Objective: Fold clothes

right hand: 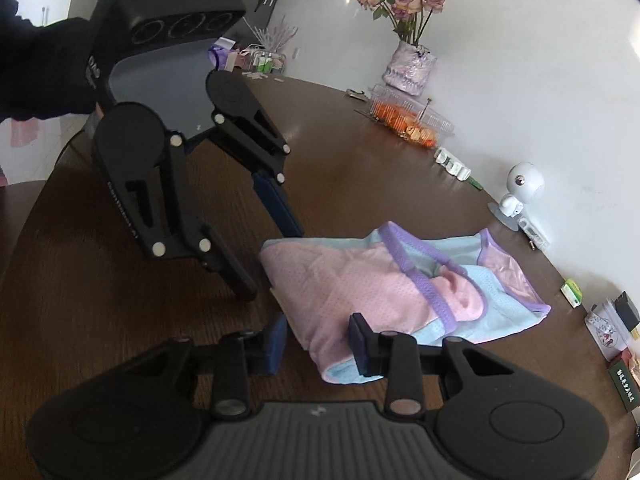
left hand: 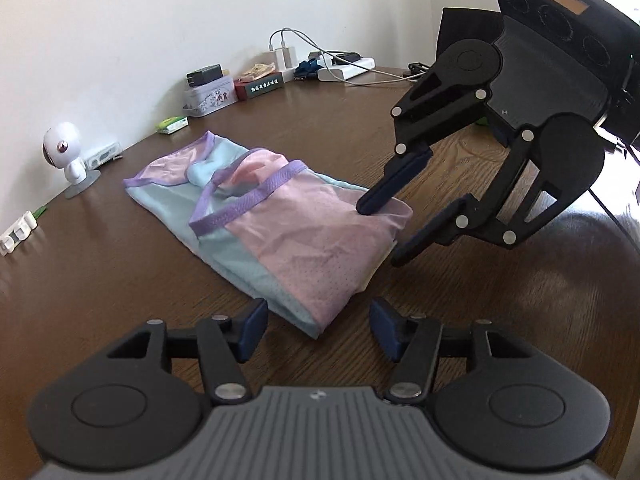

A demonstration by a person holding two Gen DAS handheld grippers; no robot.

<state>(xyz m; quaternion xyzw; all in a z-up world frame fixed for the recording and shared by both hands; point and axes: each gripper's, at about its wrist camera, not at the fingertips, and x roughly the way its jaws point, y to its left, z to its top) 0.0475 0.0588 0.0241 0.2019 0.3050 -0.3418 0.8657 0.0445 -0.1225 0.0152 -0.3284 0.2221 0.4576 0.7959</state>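
A pink and light-blue mesh vest with purple trim (left hand: 280, 224) lies folded lengthwise on the brown wooden table (left hand: 120, 272); it also shows in the right wrist view (right hand: 392, 292). My left gripper (left hand: 318, 330) is open, its jaws either side of the vest's near folded corner. My right gripper (left hand: 380, 236) is open at the vest's right corner, one finger resting on the pink cloth, the other beside the edge. In the right wrist view my right gripper (right hand: 318, 344) straddles the near corner and my left gripper (right hand: 272, 264) stands at the far-left corner.
Along the wall stand a small white robot figure (left hand: 64, 156), a tin box (left hand: 210, 98), chargers and a power strip (left hand: 344, 68). The right wrist view shows a flower vase (right hand: 408, 68), a clear fruit box (right hand: 408, 120) and small boxes at the right edge (right hand: 616, 320).
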